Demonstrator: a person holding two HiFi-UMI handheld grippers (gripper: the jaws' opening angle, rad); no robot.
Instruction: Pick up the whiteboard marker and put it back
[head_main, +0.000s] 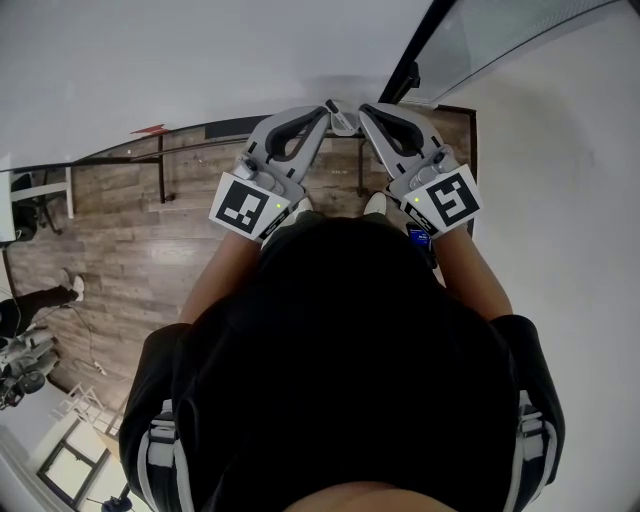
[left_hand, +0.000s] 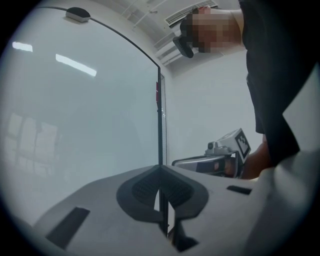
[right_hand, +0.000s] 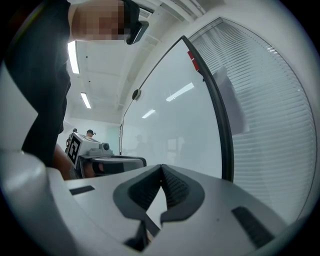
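No whiteboard marker shows in any view. In the head view my left gripper (head_main: 326, 108) and right gripper (head_main: 361, 108) are held up side by side in front of the person, tips nearly touching. Both are shut with nothing between the jaws. The left gripper view shows its shut jaws (left_hand: 160, 167) pointing at the whiteboard (left_hand: 75, 125), whose black frame edge (left_hand: 159, 120) runs straight up. From the right gripper view, the shut jaws (right_hand: 161, 166) face the same whiteboard (right_hand: 170, 115).
The right gripper's body (left_hand: 220, 159) shows in the left gripper view, the left one's body (right_hand: 100, 161) in the right. Window blinds (right_hand: 280, 125) stand right of the board. Below is wooden floor (head_main: 120, 250) with a black rail (head_main: 160, 160); gear (head_main: 20, 365) sits far left.
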